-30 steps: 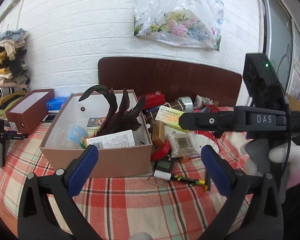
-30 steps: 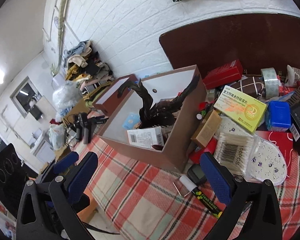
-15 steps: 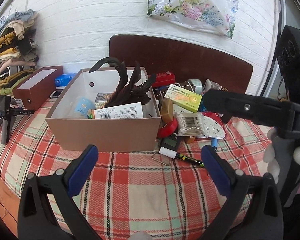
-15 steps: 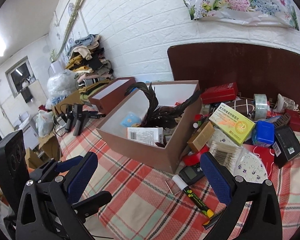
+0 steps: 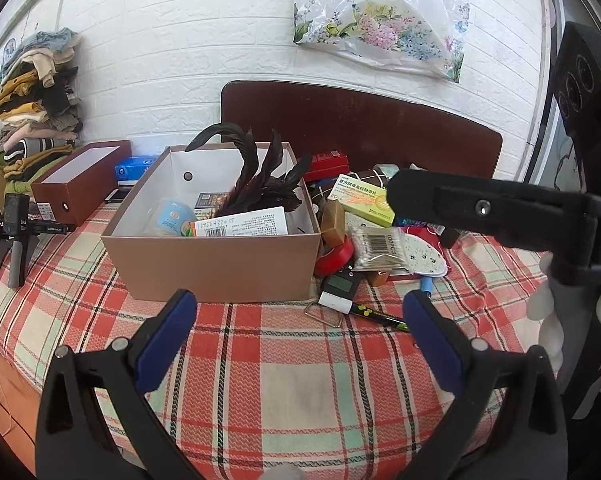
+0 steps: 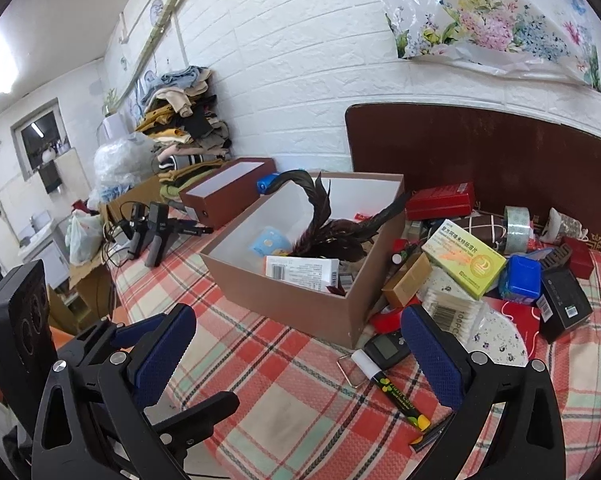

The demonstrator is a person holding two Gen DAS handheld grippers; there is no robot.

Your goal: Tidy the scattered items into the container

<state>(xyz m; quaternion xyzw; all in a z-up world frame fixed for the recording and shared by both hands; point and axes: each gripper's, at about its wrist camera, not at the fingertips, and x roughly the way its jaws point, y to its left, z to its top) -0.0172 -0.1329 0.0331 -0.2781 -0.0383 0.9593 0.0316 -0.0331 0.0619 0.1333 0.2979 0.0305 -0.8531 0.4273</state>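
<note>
While both grippers hang over the checked tablecloth (image 5: 284,360), neither holds or touches anything.

Spread wide, the left gripper (image 5: 298,330) has its blue pads far apart above bare cloth, and the right gripper (image 6: 298,344) is just as wide, hovering nearer the clutter. Between the right one's fingers lie a black marker pen (image 6: 396,394), a wire clip (image 6: 350,370) and a small dark digital device (image 6: 384,348), perhaps a timer. Beyond stands the brown cardboard box (image 5: 216,260), already holding dark feathers (image 5: 260,184) and a white labelled packet (image 5: 240,226). Beside its right wall sit a cotton swab pack (image 5: 376,248), a yellow-green medicine box (image 6: 462,256) and a blue case (image 6: 518,278), all outside it.
</note>
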